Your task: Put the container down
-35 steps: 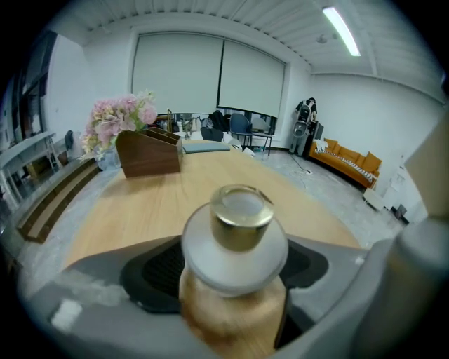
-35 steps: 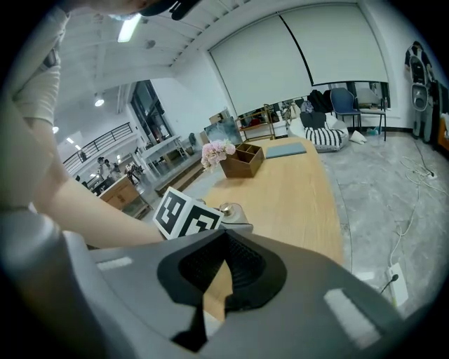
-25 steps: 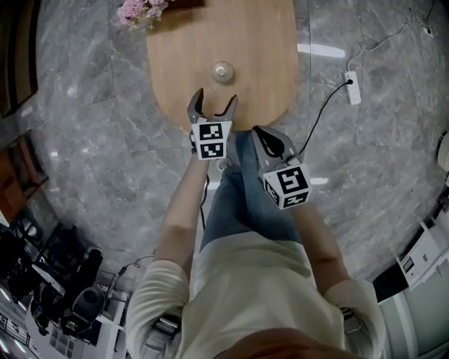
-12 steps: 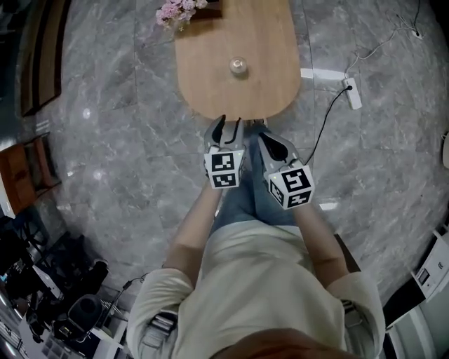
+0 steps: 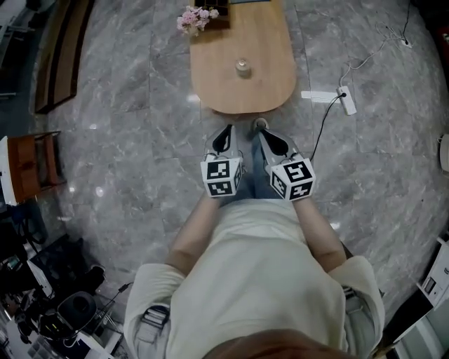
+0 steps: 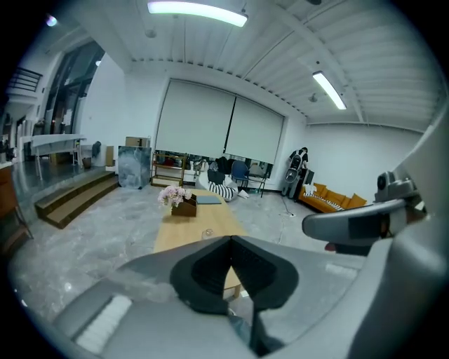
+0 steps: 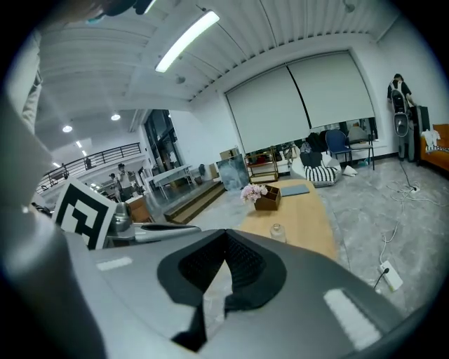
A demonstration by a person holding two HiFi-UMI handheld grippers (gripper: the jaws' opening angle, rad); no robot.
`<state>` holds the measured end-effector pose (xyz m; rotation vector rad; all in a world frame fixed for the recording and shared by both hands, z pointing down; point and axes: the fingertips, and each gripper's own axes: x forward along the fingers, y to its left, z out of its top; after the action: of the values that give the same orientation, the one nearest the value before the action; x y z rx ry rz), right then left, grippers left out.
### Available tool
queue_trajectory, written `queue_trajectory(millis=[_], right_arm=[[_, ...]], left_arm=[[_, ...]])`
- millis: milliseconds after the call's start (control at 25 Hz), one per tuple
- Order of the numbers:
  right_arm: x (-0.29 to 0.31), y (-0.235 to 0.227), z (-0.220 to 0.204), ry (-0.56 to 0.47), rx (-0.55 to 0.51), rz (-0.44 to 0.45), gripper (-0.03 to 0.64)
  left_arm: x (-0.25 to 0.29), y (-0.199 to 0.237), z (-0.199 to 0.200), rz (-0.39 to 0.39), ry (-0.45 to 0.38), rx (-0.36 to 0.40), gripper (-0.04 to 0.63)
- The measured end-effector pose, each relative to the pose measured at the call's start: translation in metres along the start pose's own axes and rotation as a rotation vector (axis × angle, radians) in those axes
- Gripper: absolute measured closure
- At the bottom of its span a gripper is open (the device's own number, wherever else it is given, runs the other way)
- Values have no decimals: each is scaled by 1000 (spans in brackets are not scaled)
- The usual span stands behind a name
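Both tongs sit side by side low in the head view, in front of my pale shirt; my left tongs [image 5: 226, 132] and my right tongs [image 5: 264, 134] each have their jaws together and hold nothing; both point toward the rounded near end of the oval wooden table [image 5: 263, 87], over the grey marble floor [image 5: 126, 126] and short of the table's edge. The small glass jar [image 5: 243, 67] stands upright on the tabletop, alone near its middle and well apart from both tongs; a box of pink flowers [image 5: 196, 17] sits at the far left corner; a white power strip [image 5: 344, 100] lies on the floor to the right of the table.

Left gripper view: the jaws have just been closing and now meet, black pads touching, with nothing between them; beyond their tip the jar [image 6: 207, 233] stands on the table, the flowers [image 6: 174, 196] farther back; an orange sofa [image 6: 330, 198] is along the right wall.

Right gripper view: the jaws are pressed together at the tip and grip nothing; the jar [image 7: 278, 232] shows just right of them, far off on the table, with the flowers [image 7: 254, 192] behind it and the power strip [image 7: 390, 275] on the floor at right.
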<state>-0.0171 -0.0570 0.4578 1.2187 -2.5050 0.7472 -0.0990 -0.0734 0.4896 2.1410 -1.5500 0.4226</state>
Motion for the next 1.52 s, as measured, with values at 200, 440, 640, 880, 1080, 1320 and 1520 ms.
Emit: queue_trajectory(millis=[200, 440, 640, 880, 1080, 1320, 1520], right_arm=[[-29, 22, 11, -27, 8, 12, 615], [-53, 45, 31, -62, -25, 43, 615], [-67, 66, 43, -86, -65, 78, 616], [-72, 82, 51, -95, -110, 96, 617], [-71, 83, 55, -107, -120, 85, 617], [-70, 79, 55, -100, -114, 84, 617], [-69, 79, 54, -98, -116, 90, 618]], left_arm=[[-44, -10, 10, -11, -2, 43, 593], [-82, -21, 17, -53, -6, 26, 594], [-108, -26, 29, -79, -30, 19, 594], [-124, -17, 43, -73, -77, -31, 594], [-128, -12, 45, -69, -107, -54, 594], [-124, -16, 46, -74, -97, -47, 594], [-122, -17, 45, -79, -91, -40, 594]])
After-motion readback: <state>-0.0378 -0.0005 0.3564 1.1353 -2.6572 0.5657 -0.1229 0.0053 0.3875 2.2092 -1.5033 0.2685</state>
